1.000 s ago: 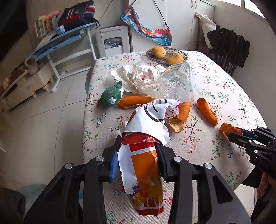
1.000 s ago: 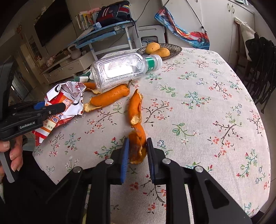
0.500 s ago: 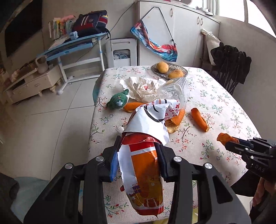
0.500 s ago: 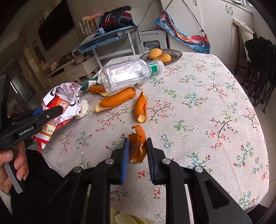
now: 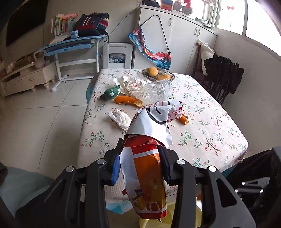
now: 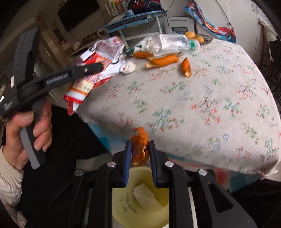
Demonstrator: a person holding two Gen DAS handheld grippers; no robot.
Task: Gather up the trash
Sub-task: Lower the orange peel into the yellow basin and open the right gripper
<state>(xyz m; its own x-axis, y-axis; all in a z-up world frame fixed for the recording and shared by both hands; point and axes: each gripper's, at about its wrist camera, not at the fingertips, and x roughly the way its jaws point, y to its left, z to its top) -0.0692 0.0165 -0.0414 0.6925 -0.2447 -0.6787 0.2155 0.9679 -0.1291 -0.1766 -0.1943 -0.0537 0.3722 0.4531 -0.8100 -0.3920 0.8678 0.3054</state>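
Below right tool [image 6: 140, 154], yellow bin [image 6: 121, 203] waiting; clenched on orange peel [image 6: 139, 149] for dropping; left tool [image 5: 140, 157] clenched on snack wrapper [image 5: 147, 168].

Daylight enters from the window [image 5: 228, 15] at far right, overexposed to white. The room is evenly bright with soft shadows; the bottle [image 5: 157, 89] carries mild glare. Left view: sharp throughout. Right view: motion blur smears the tablecloth [image 6: 202, 108] print, while the peel [image 6: 139, 148] between the near fingers stays crisp. Both views bow strongly at the edges, with dark vignetted corners.
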